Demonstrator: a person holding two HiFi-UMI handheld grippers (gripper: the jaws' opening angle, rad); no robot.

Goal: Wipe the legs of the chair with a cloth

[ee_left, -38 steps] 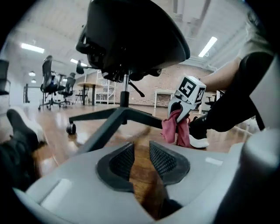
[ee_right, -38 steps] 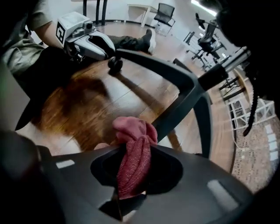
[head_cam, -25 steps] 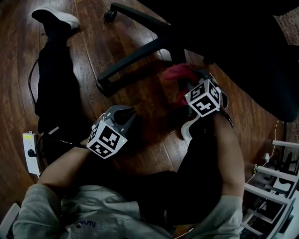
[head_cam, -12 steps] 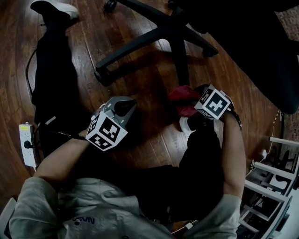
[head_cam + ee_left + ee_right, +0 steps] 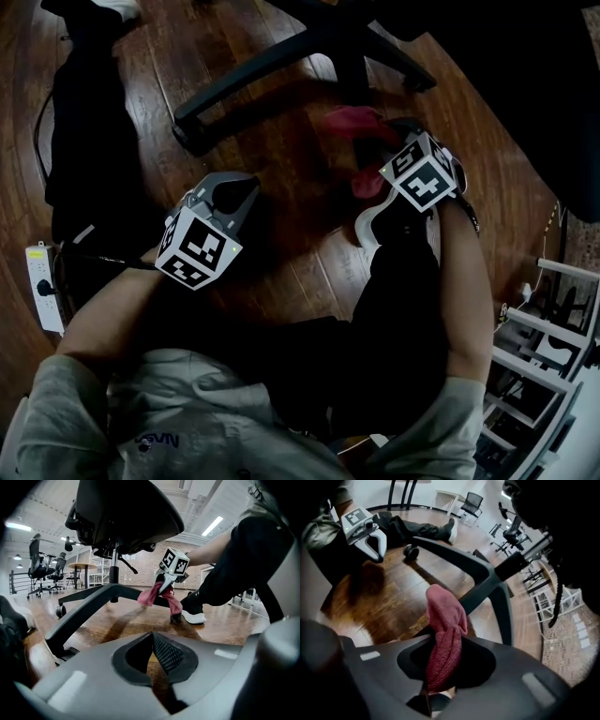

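Observation:
A black office chair's star base (image 5: 339, 45) stands on the wooden floor, one leg (image 5: 253, 80) running left to a caster. My right gripper (image 5: 382, 148) is shut on a red cloth (image 5: 352, 122) beside the leg that points toward me. Its jaws have just been closing a little on the cloth. In the right gripper view the cloth (image 5: 445, 634) stands up between the jaws, its tip in front of the leg (image 5: 487, 585); I cannot tell if they touch. My left gripper (image 5: 244, 187) hovers low over the floor left of it, shut and empty (image 5: 151, 641).
A white power strip (image 5: 39, 286) lies at the far left by a black-trousered leg (image 5: 84, 141). A white shoe (image 5: 375, 225) rests just below the right gripper. A white rack (image 5: 553, 337) stands at the right edge. The chair seat (image 5: 126, 513) overhangs the base.
The right gripper with the cloth slid away from the chair's hub along the leg, then back toward it. The left gripper stayed where it was.

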